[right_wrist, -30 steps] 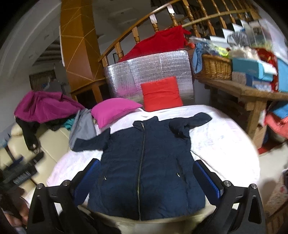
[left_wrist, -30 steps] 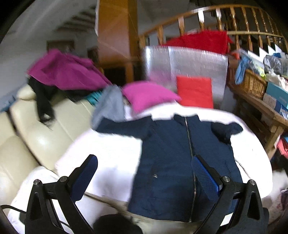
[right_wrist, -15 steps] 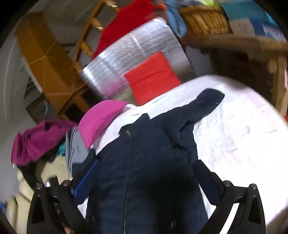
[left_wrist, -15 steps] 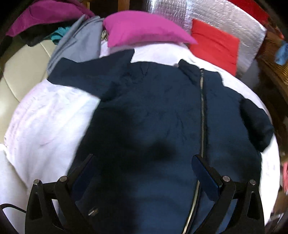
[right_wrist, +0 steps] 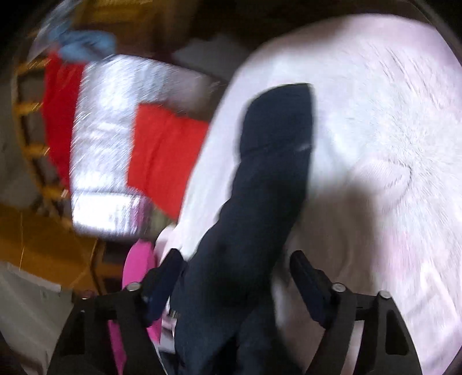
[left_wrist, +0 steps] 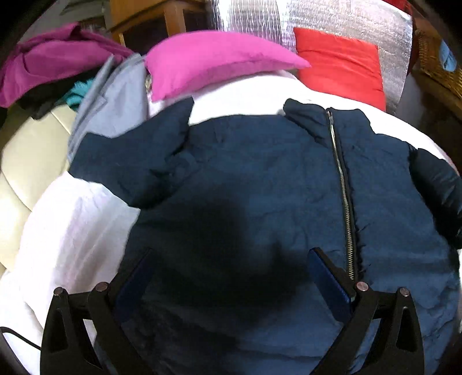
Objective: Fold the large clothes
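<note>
A navy zip-up padded jacket (left_wrist: 260, 178) lies flat, front up, on a white-covered surface (left_wrist: 72, 230). Its left sleeve (left_wrist: 130, 155) spreads toward the sofa. My left gripper (left_wrist: 228, 277) is open just above the jacket's lower front, left of the zipper (left_wrist: 345, 202). In the blurred right wrist view the jacket's right sleeve (right_wrist: 268, 173) runs forward between the fingers of my right gripper (right_wrist: 236, 268), which is open over it. I cannot tell whether the pads touch the fabric.
A magenta pillow (left_wrist: 213, 57) and a red cushion (left_wrist: 340, 66) lie beyond the collar, with a silver foil panel (left_wrist: 317, 17) behind. A grey garment (left_wrist: 109, 106) and purple clothes (left_wrist: 55, 60) lie on a cream sofa (left_wrist: 23, 155) at left. A wicker basket (left_wrist: 436, 63) stands at right.
Both grippers have dropped from a high overview to close over the jacket. The left has moved over the body, the right has swung over to the right sleeve. Both stay open.
</note>
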`<state>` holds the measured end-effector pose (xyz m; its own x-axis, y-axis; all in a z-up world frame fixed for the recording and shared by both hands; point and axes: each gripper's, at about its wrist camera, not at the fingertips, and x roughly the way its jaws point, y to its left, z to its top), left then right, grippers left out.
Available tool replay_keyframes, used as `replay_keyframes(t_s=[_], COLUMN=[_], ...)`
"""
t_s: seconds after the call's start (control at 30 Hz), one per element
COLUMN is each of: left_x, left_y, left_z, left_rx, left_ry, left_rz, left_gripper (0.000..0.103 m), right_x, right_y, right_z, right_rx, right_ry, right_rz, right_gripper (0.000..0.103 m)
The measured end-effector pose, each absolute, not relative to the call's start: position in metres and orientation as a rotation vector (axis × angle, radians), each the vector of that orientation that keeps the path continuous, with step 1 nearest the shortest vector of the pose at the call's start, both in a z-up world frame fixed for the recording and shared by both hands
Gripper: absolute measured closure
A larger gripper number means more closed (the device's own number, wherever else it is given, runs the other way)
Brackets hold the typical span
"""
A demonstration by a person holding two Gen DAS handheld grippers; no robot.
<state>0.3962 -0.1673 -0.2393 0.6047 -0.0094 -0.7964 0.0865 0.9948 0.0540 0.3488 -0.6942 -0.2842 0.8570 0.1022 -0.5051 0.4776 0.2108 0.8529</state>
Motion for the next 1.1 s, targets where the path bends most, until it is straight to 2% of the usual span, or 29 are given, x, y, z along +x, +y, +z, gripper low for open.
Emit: replay_keyframes(t_s=[0.03,0.07,0.1,0.17,0.27,0.37,0.53,0.63,0.73,0.87,0.93,0.97,1.0,1.1], left_x=[0.400,0.401,0.402,0.401,0.404,0.403,0.403,0.400,0.397,0.393,0.393,0.392,0.392,0.394], left_y=[-0.167,-0.166,-0.165,-0.160,-0.154,-0.145,-0.122,-0.111,-0.103,-0.096,-0.095,-0.095,-0.095,-0.098], left_z=[-0.241,-0.242,-0.242,-0.242,-0.235,-0.225,-0.216,-0.214,-0.212,-0.213,-0.213,-0.211,-0.210,-0.208], left_rx=[0.085,0.087,0.095,0.087,0.054,0.030,-0.036,-0.065,-0.078,-0.074,-0.065,-0.062,-0.060,-0.064], left_ry=[0.926,0.927,0.927,0.929,0.924,0.897,0.898,0.891,0.878,0.875,0.869,0.861,0.855,0.842], left_rz=[-0.058,-0.054,-0.045,-0.043,-0.040,-0.020,0.025,0.053,0.079,0.095,0.092,0.087,0.082,0.052], left_gripper=[0.001,0.001,0.001,0.001,0.001,0.001,0.001,0.001,0.001,0.001,0.001,0.001,0.001,0.001], right_x=[0.354,0.358,0.363,0.367,0.365,0.362,0.352,0.346,0.344,0.347,0.352,0.347,0.337,0.306], right_y=[-0.698,-0.701,-0.701,-0.700,-0.682,-0.650,-0.566,-0.509,-0.461,-0.424,-0.423,-0.426,-0.432,-0.451], right_z=[-0.292,-0.298,-0.303,-0.306,-0.275,-0.227,-0.177,-0.180,-0.206,-0.247,-0.258,-0.258,-0.254,-0.235], right_rx=[1.363,1.362,1.351,1.332,1.210,1.110,0.982,0.971,0.982,1.067,1.080,1.095,1.106,1.076], right_ry=[0.511,0.518,0.526,0.510,0.482,0.429,0.464,0.517,0.599,0.718,0.772,0.771,0.750,0.692], right_rz=[-0.279,-0.295,-0.311,-0.306,-0.328,-0.240,-0.079,0.010,0.068,0.131,0.135,0.126,0.123,0.156], right_gripper=[0.036,0.044,0.058,0.072,0.084,0.084,0.084,0.084,0.083,0.082,0.063,0.041,0.025,0.023])
